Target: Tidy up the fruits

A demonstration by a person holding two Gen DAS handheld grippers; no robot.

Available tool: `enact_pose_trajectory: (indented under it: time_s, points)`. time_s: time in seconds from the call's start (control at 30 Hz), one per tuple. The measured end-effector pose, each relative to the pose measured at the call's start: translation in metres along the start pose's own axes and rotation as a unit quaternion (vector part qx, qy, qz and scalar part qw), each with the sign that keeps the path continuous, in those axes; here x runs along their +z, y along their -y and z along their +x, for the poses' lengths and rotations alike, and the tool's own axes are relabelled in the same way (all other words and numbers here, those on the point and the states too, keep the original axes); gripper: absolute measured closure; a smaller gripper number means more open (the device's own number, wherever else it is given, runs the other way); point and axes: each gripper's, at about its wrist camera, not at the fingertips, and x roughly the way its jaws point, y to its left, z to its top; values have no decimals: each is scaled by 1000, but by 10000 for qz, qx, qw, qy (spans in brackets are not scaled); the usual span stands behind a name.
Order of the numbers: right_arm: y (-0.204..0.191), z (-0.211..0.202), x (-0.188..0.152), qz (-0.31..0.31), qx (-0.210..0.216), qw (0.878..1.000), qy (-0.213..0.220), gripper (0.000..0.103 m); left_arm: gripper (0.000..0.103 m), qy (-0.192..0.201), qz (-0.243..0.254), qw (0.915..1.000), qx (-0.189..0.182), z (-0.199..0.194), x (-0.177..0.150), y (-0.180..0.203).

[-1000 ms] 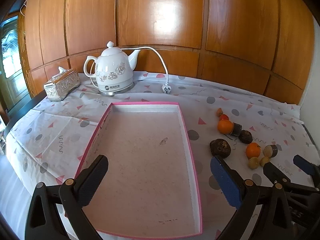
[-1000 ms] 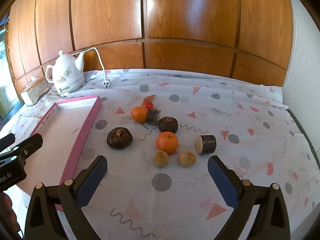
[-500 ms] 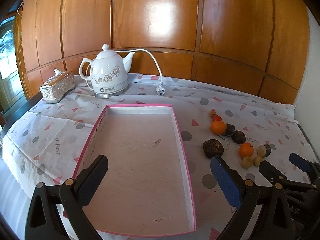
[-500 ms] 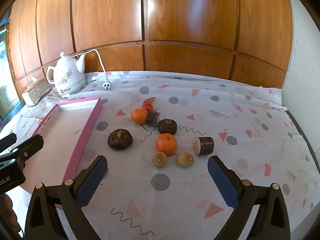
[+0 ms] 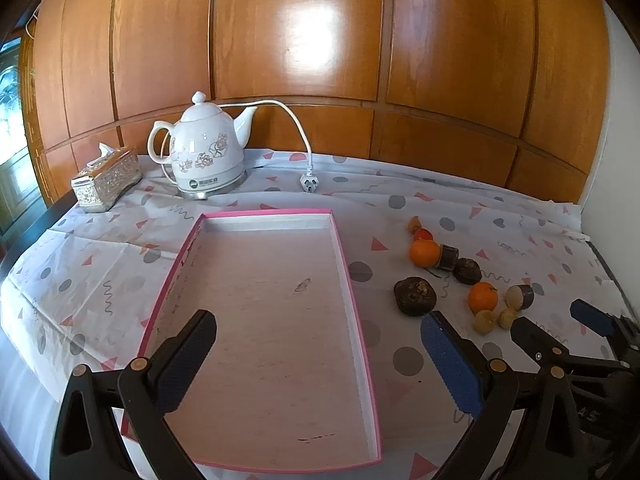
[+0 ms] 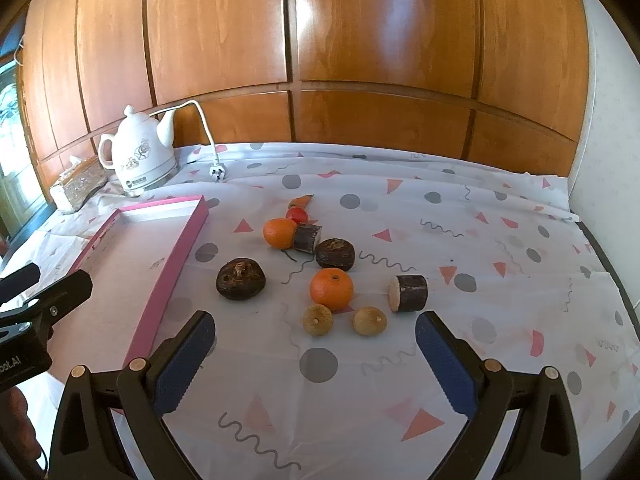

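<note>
The left gripper hangs low in the left wrist view with its jaws wide apart and holding nothing, poised over the near half of a shallow pink-rimmed tray whose pale floor is bare. The right gripper sits at the bottom of the right wrist view, its jaws likewise spread and holding nothing, over the patterned cloth that covers the surface. Just beyond the right jaws, in the middle of that frame, lie the fruits: two small tan fruits side by side, an orange just behind them, a cut dark cylinder to its right, and a dark brown round fruit to its left, near the tray's right rim. Further back a second dark fruit, another cut cylinder, a second orange, a small red fruit and a small orange pointed piece form a loose line running away up the frame. All fruit lies outside the tray, to its right. In the upper left stands a white flowered kettle with its cord and plug lying loose on the cloth, and a silver tissue box beside it. Wood panelling fills the top.
</note>
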Motion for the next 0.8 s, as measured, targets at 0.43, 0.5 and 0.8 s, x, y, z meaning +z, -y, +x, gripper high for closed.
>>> enact_pose_trajectory:
  time_s: [0.43,0.5,0.8]
  points:
    - [16,6,-2,104,-35,9999,-72,3,0,-133,138,9995,-230,7,-2,10]
    - [21,8,-2,138,-52,9998,-112,8,0,-167,165,9992,-317,9,-2,12]
    - [45,18,-4,363,-54,9987,-358,23,0,-516,346,9943,-867,25,1,32]
